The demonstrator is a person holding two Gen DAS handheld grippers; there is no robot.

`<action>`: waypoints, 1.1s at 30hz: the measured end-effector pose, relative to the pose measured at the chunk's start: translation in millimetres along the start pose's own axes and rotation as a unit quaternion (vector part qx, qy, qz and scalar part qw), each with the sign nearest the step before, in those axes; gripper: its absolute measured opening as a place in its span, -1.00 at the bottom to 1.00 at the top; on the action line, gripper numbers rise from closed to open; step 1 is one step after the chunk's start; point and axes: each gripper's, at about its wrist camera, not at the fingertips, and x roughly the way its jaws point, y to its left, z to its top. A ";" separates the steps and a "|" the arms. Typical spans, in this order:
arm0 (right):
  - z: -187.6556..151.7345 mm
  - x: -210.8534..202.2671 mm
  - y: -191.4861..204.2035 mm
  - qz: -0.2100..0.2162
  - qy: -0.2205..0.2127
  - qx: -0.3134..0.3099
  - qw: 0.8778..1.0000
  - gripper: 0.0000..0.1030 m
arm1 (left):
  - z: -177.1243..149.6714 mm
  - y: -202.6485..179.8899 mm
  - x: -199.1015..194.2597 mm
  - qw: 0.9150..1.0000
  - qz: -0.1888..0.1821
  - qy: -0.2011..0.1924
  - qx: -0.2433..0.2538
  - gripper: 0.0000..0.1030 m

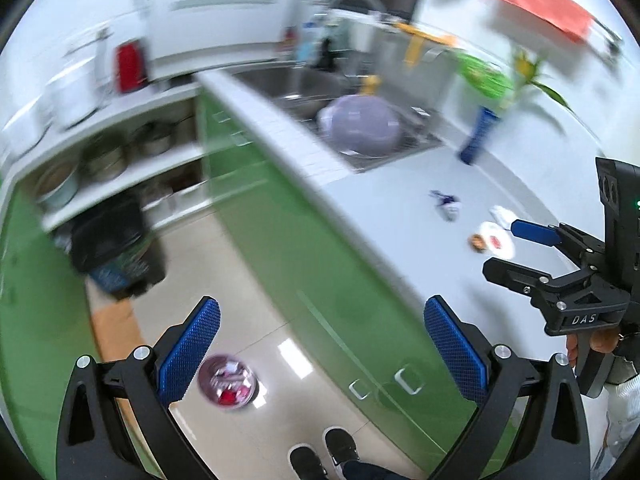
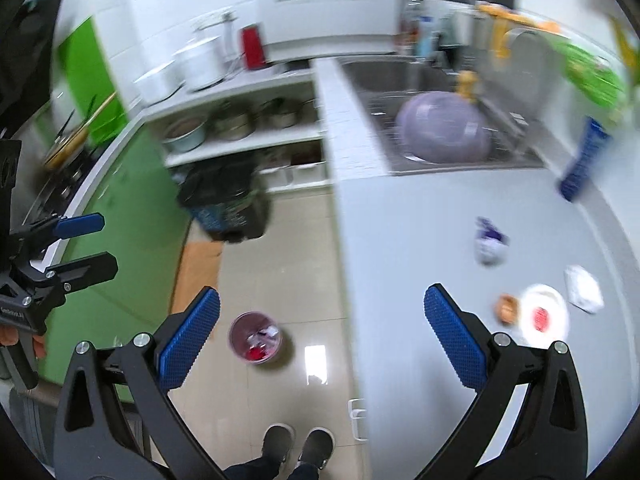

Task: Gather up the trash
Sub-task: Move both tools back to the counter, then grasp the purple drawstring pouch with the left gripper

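Trash lies on the white counter (image 2: 420, 248): a crumpled blue-and-white wrapper (image 2: 490, 244) (image 1: 447, 203), a round white lid with a red spot (image 2: 542, 314) (image 1: 497, 240), a small brown scrap (image 2: 506, 309) (image 1: 476, 242) and a white crumpled paper (image 2: 584, 290) (image 1: 500, 214). A small purple bin (image 2: 256, 338) (image 1: 228, 380) with red and white scraps inside stands on the floor. My right gripper (image 2: 322, 340) (image 1: 500, 248) is open and empty, above the counter's edge. My left gripper (image 1: 326, 344) (image 2: 102, 244) is open and empty, held over the floor.
A sink holds a purple basin (image 2: 444, 128). A blue carton (image 2: 584, 160) stands on the counter behind the trash. A black-lined basket (image 2: 228, 196) sits on the floor by shelves with pots. Green cabinet doors (image 1: 320, 280) front the counter. A person's shoes (image 2: 298, 446) are below.
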 end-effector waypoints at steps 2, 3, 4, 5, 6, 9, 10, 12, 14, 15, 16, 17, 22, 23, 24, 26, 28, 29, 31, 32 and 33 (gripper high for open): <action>-6.9 -12.7 -23.8 -0.020 -0.006 0.023 1.000 0.94 | 13.4 -29.4 12.1 0.999 -0.023 0.003 0.026 0.90; -11.7 -19.8 -37.2 -0.031 -0.009 0.036 0.999 0.94 | 18.9 -41.7 16.8 0.999 -0.030 0.004 0.039 0.90; -15.4 -22.8 -45.2 -0.039 -0.011 0.044 0.998 0.94 | 25.3 -55.4 22.0 0.998 -0.038 0.006 0.052 0.90; -21.1 -29.9 -59.0 -0.051 -0.013 0.059 0.997 0.94 | 30.5 -68.2 27.7 0.997 -0.049 0.008 0.062 0.90; -24.8 -35.1 -70.2 -0.059 -0.015 0.069 0.996 0.94 | 34.0 -77.9 31.6 0.996 -0.056 0.009 0.071 0.90; -36.4 -50.1 -104.8 -0.090 -0.019 0.101 0.991 0.94 | 46.1 -115.8 51.3 0.991 -0.080 0.017 0.105 0.90; -40.7 -53.4 -112.7 -0.096 -0.019 0.108 0.989 0.94 | 48.4 -122.2 54.8 0.990 -0.086 0.019 0.111 0.90; -49.8 -61.2 -133.0 -0.114 -0.019 0.126 0.985 0.94 | 54.2 -142.0 67.5 0.987 -0.096 0.023 0.126 0.90; -56.3 -65.1 -151.0 -0.127 -0.017 0.140 0.982 0.94 | 57.9 -154.6 79.7 0.985 -0.103 0.030 0.136 0.90; -57.8 -66.3 -158.7 -0.131 -0.017 0.144 0.981 0.94 | 59.9 -159.5 85.3 0.984 -0.104 0.032 0.140 0.90; -59.1 -67.3 -164.9 -0.134 -0.016 0.148 0.980 0.94 | 63.0 -167.6 94.3 0.983 -0.106 0.037 0.143 0.90; -60.0 -68.0 -172.9 -0.138 -0.016 0.152 0.979 0.94 | 64.8 -172.2 100.6 0.983 -0.107 0.041 0.145 0.90; -64.5 -66.3 -203.0 -0.140 -0.014 0.163 0.977 0.94 | 80.6 -195.9 144.5 0.981 -0.103 0.059 0.151 0.90; -64.4 -63.3 -210.8 -0.139 -0.012 0.164 0.977 0.94 | 84.1 -199.2 154.1 0.981 -0.101 0.063 0.151 0.90; -64.3 -60.3 -218.1 -0.139 -0.010 0.166 0.976 0.94 | 87.7 -203.3 167.2 0.981 -0.098 0.068 0.153 0.90; -63.9 -54.7 -229.6 -0.138 -0.007 0.168 0.976 0.94 | 92.9 -208.5 185.1 0.981 -0.093 0.076 0.154 0.90; -63.9 -48.1 -240.8 -0.137 -0.001 0.167 0.976 0.94 | 98.3 -213.0 205.4 0.981 -0.087 0.083 0.153 0.90; -63.8 -43.9 -248.0 -0.136 0.003 0.167 0.977 0.94 | 100.9 -214.6 215.2 0.981 -0.084 0.087 0.151 0.90; -63.3 -38.0 -258.3 -0.137 0.009 0.166 0.976 0.94 | 105.6 -217.6 236.3 0.981 -0.079 0.096 0.146 0.90; -63.2 -34.0 -266.3 -0.137 0.013 0.167 0.976 0.94 | 107.5 -219.8 246.2 0.982 -0.077 0.101 0.143 0.90; -63.5 -32.2 -270.8 -0.137 0.015 0.168 0.976 0.94 | 108.9 -221.3 255.6 0.982 -0.074 0.106 0.140 0.90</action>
